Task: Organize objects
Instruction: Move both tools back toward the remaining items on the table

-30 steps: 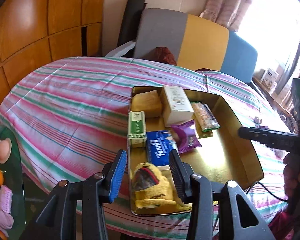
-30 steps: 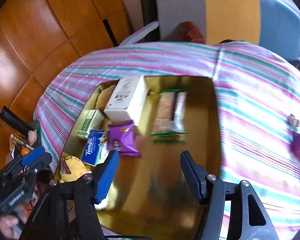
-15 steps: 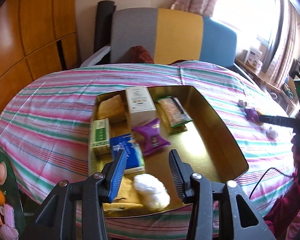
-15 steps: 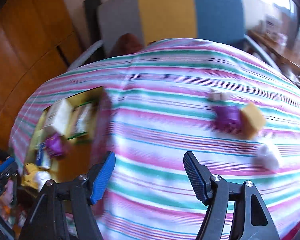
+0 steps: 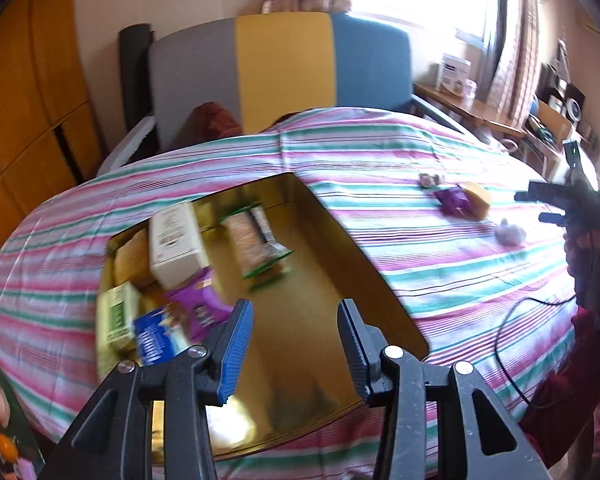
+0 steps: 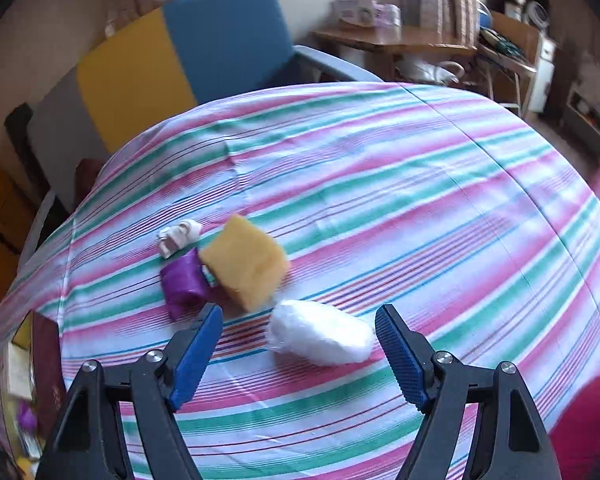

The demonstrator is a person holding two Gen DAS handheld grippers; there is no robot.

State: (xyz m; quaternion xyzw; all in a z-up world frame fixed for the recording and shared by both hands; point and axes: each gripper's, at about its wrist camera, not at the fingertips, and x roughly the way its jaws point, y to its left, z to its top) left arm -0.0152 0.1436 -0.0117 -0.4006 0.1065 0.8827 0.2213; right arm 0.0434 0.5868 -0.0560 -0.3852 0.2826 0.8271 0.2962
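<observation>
The white wad (image 6: 320, 338) lies on the striped cloth (image 6: 420, 208) directly ahead of our right gripper (image 6: 298, 354), just beyond its blue pads and roughly centred in the gap between them. Its long axis runs across that gap, tipped slightly down toward the right pad, so the jaws would meet it end-on along its length unless we roll the wrist. Just past it, up and to the left, the yellow sponge (image 6: 246, 266) leans against the purple packet (image 6: 180, 282), and a small white clip (image 6: 178, 236) sits behind those; the wad stands clear of the sponge by a narrow strip of cloth. The right jaws have just been opening and now stand spread wide with nothing between them. From the left wrist view the same cluster lies well off to the right, beside the right gripper (image 5: 556, 210), while our left gripper (image 5: 294, 348) hangs over the bare floor of the gold tray (image 5: 376, 280), jaws apart and empty, with the boxes and packets packed at the tray's far left. We judge the right hand clearly the nearer one for the wad, and the tray lies to its left for the carry.
</observation>
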